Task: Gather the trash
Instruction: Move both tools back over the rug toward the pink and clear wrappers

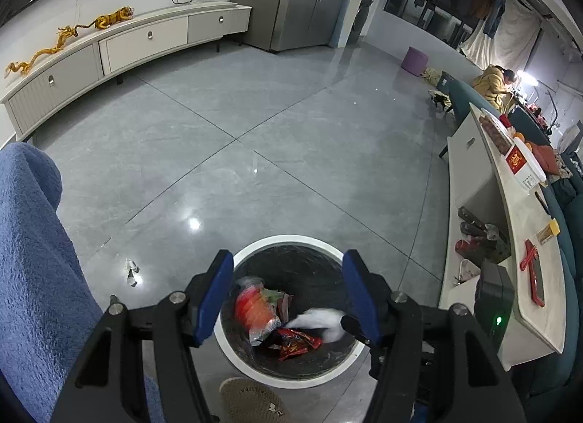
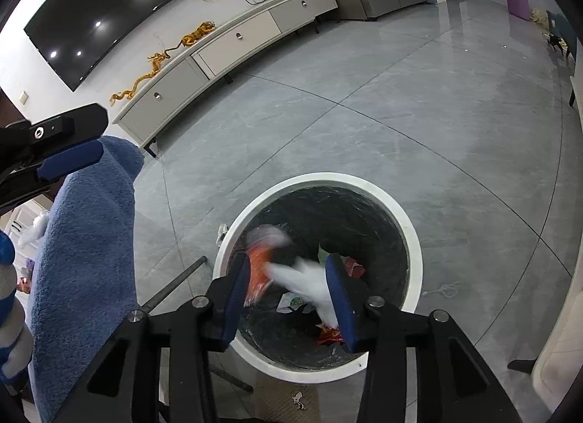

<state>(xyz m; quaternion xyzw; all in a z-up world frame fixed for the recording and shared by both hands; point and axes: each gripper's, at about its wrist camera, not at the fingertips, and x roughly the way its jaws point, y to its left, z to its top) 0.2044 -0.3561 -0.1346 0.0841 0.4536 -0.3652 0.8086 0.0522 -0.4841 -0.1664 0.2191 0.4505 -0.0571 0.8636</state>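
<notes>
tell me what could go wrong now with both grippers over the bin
1. The white tissue is blurred, mid-fall beside the right gripper; it might snag on a finger instead of landing in the trash bin.
2. A small white scrap lies on the floor outside the bin and could be missed.
3. The left gripper hangs low over the rim; a slipper sits close, so a step may nudge the bin.
</notes>
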